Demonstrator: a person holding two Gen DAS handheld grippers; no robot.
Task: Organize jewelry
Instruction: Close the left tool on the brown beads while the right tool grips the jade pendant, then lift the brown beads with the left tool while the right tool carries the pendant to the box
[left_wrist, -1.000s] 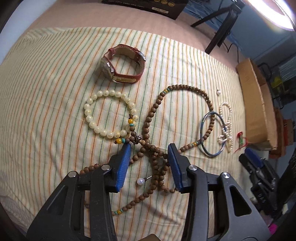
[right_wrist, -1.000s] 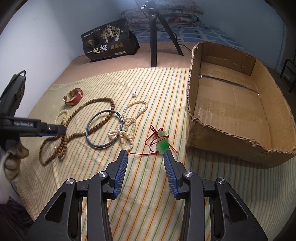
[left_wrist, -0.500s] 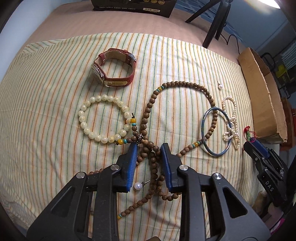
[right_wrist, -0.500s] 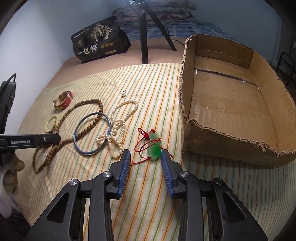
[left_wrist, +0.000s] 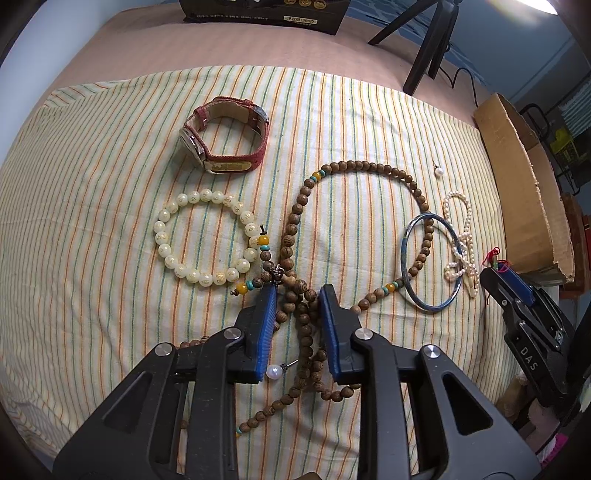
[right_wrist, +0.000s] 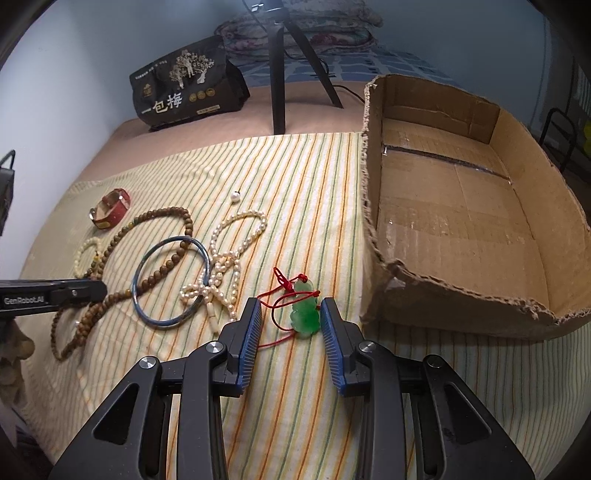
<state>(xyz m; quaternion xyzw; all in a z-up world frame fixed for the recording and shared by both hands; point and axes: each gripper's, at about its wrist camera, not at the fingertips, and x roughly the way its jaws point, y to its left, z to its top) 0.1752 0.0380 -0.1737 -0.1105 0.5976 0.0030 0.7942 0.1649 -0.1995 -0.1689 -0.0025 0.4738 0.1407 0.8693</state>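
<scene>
My left gripper (left_wrist: 297, 295) is down on the striped cloth, its jaws part-closed around a bunch of the long wooden bead necklace (left_wrist: 295, 221); beads sit between the pads with small gaps. My right gripper (right_wrist: 290, 306) is open, its jaws either side of the green jade pendant (right_wrist: 304, 315) on a red cord. Also on the cloth: a cream bead bracelet (left_wrist: 207, 240), a red-strapped watch (left_wrist: 225, 136), a blue bangle (left_wrist: 430, 262), a pearl strand (left_wrist: 461, 240) and a pearl stud (left_wrist: 275, 371).
An open cardboard box (right_wrist: 461, 206) stands right of the pendant, its torn front wall close to my right gripper. A black bag (right_wrist: 184, 92) and a tripod (right_wrist: 277, 74) stand beyond the cloth. Another pearl stud (right_wrist: 235, 196) lies near the pearl strand.
My left gripper's jaws have narrowed around the wooden beads. My right gripper moved forward, so the jade pendant now lies between its jaws.
</scene>
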